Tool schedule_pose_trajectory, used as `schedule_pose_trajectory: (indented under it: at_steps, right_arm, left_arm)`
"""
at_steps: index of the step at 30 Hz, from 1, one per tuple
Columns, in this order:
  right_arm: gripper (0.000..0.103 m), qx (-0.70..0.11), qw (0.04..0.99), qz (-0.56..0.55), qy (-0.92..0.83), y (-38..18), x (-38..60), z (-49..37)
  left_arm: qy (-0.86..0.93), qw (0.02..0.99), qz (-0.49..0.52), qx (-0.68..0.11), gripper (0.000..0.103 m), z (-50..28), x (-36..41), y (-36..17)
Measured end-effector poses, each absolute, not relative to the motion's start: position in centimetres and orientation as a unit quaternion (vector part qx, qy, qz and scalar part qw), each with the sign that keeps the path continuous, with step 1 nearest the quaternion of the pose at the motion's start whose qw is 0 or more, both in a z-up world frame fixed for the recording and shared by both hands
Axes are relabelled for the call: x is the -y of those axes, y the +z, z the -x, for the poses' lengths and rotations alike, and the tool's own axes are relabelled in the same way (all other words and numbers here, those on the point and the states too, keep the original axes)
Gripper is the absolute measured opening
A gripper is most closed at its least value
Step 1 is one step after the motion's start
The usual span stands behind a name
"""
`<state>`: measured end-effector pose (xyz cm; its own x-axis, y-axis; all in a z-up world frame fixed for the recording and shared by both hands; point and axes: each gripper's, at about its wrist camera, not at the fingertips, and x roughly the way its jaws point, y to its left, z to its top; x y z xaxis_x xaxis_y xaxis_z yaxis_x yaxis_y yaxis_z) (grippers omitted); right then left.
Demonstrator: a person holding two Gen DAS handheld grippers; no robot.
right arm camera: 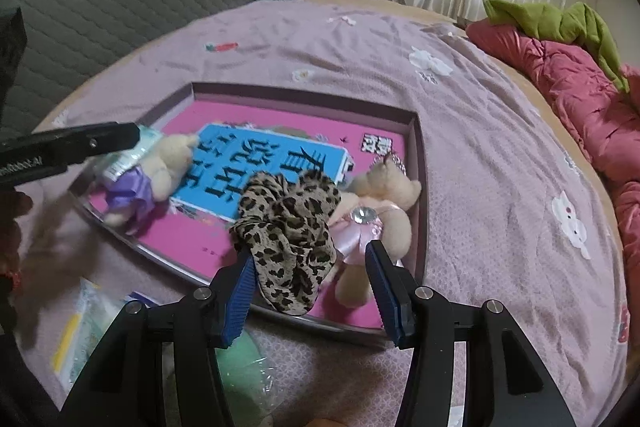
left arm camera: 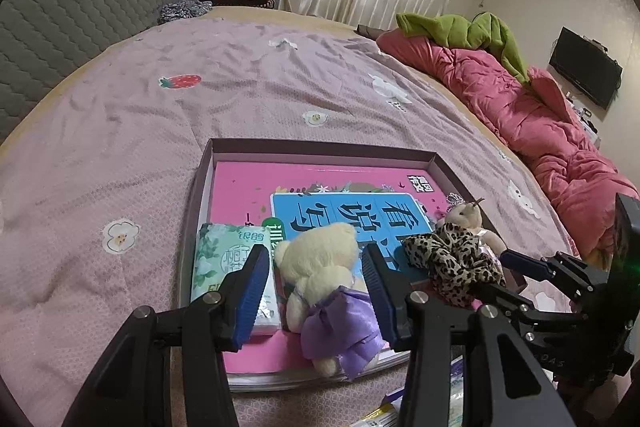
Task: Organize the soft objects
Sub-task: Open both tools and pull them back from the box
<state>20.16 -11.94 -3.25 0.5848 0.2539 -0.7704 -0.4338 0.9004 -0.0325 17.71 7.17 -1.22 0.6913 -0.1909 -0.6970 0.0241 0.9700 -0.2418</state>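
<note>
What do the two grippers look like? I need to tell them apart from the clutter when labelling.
Both look alike: the left gripper and right gripper have black angular linkage arms with round silver bolts, ending in two fingers faced with ribbed blue pads. White lettering runs along the left gripper's black body in the right wrist view, too blurred to read. No cables or sleeves show.
</note>
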Motion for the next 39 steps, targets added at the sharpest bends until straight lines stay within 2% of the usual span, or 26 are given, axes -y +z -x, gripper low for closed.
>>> schedule_pose_trajectory:
  at_steps: [7, 24, 27, 31, 39]
  right_arm:
    - [0.055, -0.412, 0.884, 0.087, 0.202, -2.9, 12.2, -20.3]
    - [0.061, -0.344, 0.910, 0.031, 0.227, 0.4, 13.5, -19.3]
    - [0.069, -0.339, 0.915, 0.024, 0.217, 0.7, 14.2, -19.4]
    - [0.072, -0.343, 0.917, -0.003, 0.203, 0.7, 15.6, -19.9]
    - [0.074, -0.353, 0.913, -0.017, 0.202, 0.5, 16.3, -19.9]
  left_arm:
    - [-0.062, 0.913, 0.108, -0.388, 0.048, -17.7, -7.2, -1.1]
    - [-0.066, 0.918, 0.107, -0.376, 0.048, -17.3, -7.2, -0.4]
    - [-0.065, 0.918, 0.106, -0.375, 0.048, -17.3, -7.2, -0.3]
    - [-0.063, 0.919, 0.106, -0.373, 0.048, -17.1, -7.3, -0.3]
    - [-0.060, 0.920, 0.103, -0.373, 0.049, -16.2, -7.1, -0.2]
